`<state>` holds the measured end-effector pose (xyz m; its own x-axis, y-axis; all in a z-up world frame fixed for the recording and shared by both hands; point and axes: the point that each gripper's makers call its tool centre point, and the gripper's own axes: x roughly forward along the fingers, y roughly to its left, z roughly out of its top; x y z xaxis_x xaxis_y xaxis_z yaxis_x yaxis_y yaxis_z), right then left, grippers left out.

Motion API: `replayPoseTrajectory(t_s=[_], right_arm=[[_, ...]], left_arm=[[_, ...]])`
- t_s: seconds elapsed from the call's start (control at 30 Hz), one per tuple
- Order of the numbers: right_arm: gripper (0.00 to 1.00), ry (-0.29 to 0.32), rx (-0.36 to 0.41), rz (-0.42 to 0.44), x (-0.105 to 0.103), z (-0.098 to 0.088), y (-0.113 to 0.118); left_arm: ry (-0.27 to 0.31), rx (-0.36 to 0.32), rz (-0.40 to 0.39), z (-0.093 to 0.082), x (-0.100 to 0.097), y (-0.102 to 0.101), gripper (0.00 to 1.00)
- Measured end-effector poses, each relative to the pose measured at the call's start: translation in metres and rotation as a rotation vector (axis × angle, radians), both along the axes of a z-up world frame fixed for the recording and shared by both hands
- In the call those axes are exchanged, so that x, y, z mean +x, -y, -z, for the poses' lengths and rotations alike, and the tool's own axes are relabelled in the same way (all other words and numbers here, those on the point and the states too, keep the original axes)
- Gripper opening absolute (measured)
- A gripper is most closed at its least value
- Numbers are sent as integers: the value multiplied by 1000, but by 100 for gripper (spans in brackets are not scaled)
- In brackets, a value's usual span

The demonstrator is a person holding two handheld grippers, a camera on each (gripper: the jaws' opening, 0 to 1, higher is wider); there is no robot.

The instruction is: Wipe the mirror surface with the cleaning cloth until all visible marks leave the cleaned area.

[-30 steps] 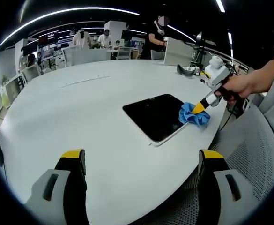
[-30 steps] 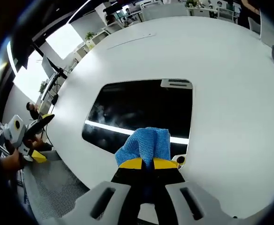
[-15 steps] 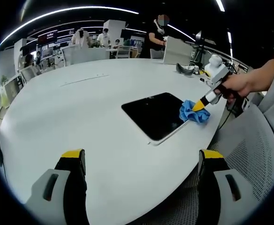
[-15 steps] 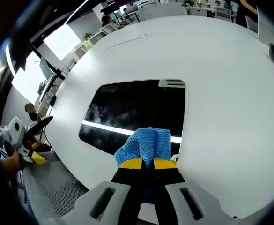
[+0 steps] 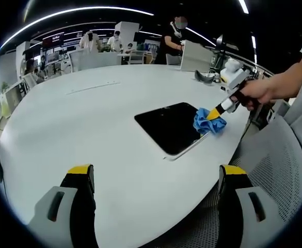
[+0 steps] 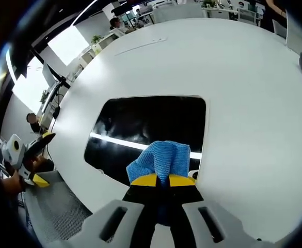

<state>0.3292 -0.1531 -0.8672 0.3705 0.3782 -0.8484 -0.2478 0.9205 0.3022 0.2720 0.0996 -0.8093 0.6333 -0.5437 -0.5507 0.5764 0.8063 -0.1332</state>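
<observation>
The right gripper (image 6: 160, 179) pinches the blue cleaning cloth (image 6: 160, 161) at the mirror (image 6: 145, 126) edge; the left gripper (image 5: 153, 178) hovers, jaws spread. Press flat and sweep across the faint smudges (upper left of the glass), staying on the desk (image 6: 243, 93).

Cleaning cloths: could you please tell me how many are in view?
1: a blue cloth, gripped in the right gripper, resting on the near edge of the mirror.

We found no text, label, brand, number or sign that we could read on anything in either the left or right gripper view.
</observation>
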Motion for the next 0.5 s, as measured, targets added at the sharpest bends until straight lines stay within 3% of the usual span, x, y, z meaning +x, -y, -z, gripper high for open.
replayPoseTrajectory(t_s=[0.5], right_arm=[[0, 9, -19, 9, 28, 1, 3]], left_arm=[[-2, -8, 0, 0, 1, 0, 99]])
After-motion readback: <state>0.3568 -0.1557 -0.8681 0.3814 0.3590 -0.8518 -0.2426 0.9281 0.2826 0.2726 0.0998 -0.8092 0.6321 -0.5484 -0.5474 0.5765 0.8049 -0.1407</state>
